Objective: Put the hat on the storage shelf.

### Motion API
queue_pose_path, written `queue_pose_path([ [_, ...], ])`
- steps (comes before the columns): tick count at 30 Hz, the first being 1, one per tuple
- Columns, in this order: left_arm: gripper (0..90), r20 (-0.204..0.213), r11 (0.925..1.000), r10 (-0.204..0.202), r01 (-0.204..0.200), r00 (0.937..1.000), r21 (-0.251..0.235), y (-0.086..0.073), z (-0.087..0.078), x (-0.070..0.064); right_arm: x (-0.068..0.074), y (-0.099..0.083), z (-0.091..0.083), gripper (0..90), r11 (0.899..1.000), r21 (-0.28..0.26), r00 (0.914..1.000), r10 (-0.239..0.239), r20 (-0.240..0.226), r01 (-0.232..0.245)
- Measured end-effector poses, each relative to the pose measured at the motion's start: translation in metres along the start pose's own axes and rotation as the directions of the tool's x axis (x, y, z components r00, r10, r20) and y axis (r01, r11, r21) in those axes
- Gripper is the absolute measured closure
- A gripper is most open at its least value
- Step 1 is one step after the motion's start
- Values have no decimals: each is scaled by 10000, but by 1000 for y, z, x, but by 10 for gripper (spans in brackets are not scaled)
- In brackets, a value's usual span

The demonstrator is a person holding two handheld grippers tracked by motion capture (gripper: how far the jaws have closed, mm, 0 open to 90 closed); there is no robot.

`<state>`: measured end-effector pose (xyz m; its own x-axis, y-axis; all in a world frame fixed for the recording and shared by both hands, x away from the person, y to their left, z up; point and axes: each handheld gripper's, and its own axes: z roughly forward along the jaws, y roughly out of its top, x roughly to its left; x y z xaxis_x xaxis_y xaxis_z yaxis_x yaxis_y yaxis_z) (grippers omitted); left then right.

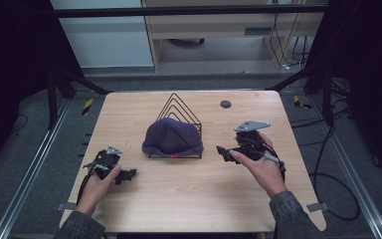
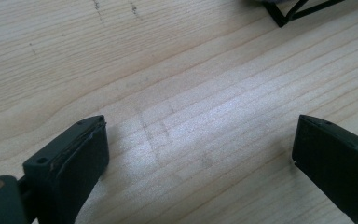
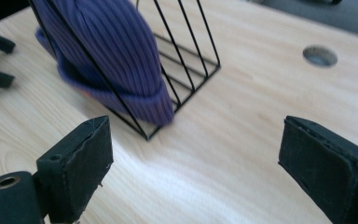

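Your purple knit beanie [image 1: 172, 137] sits draped over the front of the black wire rack [image 1: 185, 107] at the middle of the tabletop [image 1: 189, 199], and its folded cuff hangs low along the rack's front bars. Expect it to be light, soft and floppy: the ribbed knit will stretch and sag once you lift it, and it may snag on the thin wires. A pinch on the thick rolled cuff [image 3: 135, 100] looks safest, since the doubled fabric gives the pads something to bite. The rack is stiff, thin-rodded and probably light, so it could slide on the smooth wood grain if the hat drags on it. Your right claw [image 3: 193, 154] stands wide open and empty near the rack's corner; your left claw [image 2: 200, 154] is also wide open, holding nothing, over bare wood well apart from the hat.
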<state>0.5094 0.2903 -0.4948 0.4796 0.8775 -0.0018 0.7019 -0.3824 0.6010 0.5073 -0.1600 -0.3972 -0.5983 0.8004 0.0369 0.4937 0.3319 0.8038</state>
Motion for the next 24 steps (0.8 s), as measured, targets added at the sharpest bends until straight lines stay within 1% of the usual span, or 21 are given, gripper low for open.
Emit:
queue_pose_path([
  [3, 25, -50, 9998, 190, -190, 9998, 11, -1, 1, -1, -4, -16, 3, 97, 9996, 206, 9998, 188, 43, -188],
  [9, 0, -55, 9996, 278, -279, 9996, -73, -2, 1, -2, -10, -48, 8, 95, 9957, 661, 9979, 649, 59, -651],
  [13, 0, -35, 9995, 290, -290, 9996, -110, -3, 2, -2, -13, -66, 10, 96, 9918, 968, 9965, 832, 86, -836],
  [18, 0, -22, 9996, 258, -258, 9997, -146, -3, 2, -3, -17, -82, 10, 95, 9884, 994, 9933, 1125, 255, -1145],
  [24, 0, -33, 9995, 252, -253, 9997, -178, -4, 2, -3, -21, -95, 13, 93, 9845, 1008, 9891, 1396, 476, -1438],
])
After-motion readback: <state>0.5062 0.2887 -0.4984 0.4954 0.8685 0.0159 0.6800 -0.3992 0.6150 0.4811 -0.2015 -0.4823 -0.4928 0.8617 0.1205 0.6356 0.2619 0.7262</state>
